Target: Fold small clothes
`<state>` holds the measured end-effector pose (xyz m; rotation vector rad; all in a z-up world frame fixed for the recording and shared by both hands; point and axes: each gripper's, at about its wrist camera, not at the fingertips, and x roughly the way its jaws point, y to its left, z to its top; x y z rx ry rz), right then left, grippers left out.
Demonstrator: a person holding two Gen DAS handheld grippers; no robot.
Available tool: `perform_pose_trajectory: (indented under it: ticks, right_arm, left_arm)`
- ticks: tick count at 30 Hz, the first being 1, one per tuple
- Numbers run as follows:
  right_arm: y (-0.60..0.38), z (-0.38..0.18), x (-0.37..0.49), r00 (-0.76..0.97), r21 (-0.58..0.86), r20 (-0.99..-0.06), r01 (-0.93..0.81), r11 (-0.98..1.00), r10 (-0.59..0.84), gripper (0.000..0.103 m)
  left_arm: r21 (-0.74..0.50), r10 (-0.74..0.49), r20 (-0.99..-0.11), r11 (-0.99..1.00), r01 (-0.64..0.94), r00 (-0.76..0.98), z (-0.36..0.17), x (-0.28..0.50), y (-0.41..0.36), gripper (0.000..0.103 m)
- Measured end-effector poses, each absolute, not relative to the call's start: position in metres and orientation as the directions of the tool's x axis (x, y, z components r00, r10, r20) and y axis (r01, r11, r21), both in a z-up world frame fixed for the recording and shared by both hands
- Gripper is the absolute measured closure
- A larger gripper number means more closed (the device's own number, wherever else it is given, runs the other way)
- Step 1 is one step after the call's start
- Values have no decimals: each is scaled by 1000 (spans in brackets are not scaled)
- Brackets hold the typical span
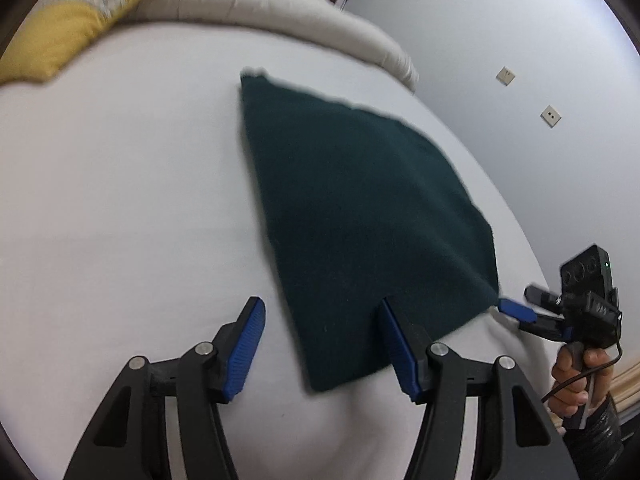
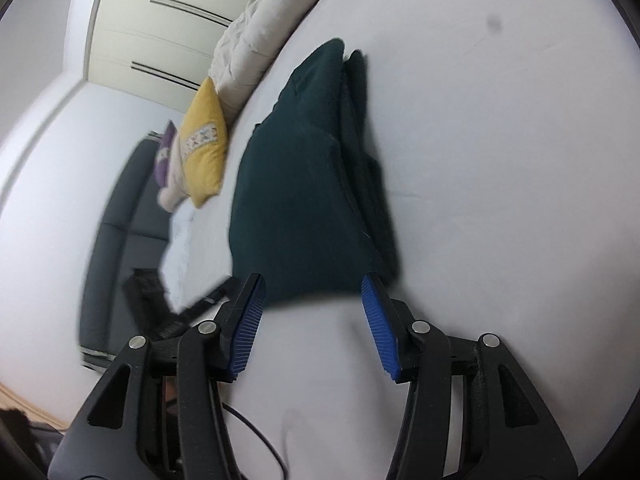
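left tool (image 1: 322,322): spread, at near edge of dark green cloth (image 1: 360,216) | right tool (image 2: 312,300): spread, nothing pinched | cloth laid folded on white bed (image 1: 120,200)

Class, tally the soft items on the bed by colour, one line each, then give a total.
Dark green cloth: 1
Yellow cushion: 1
Purple cushion: 1
Cream duvet, bunched: 1
Total: 4
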<state>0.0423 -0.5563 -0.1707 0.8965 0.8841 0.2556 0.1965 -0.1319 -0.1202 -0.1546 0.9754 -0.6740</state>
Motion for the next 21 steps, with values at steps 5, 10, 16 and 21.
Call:
perform_pose_trajectory:
  ticks: [5,10,16,21]
  right_arm:
    - [-592,-138,25,690,743,-559,170,648,459,52]
    - [-587,-110,62,701,758,-510,92,646,499,52]
    - [-579,-115,116,661,735,-563,124,667,497,53]
    - [-591,-127,125,684,752,-546,146,643,483,54]
  left_arm:
    - [-455,-658,-619,746,487,430,-76,199,-123,40]
    - [-625,-784,-563,611,486,262,-88,228,-155,35]
    - [-733,-826,-534,558,389,180,-130,246,-145,38]
    - [-757,-850,-504,521,394,154,-134,242,-128,41]
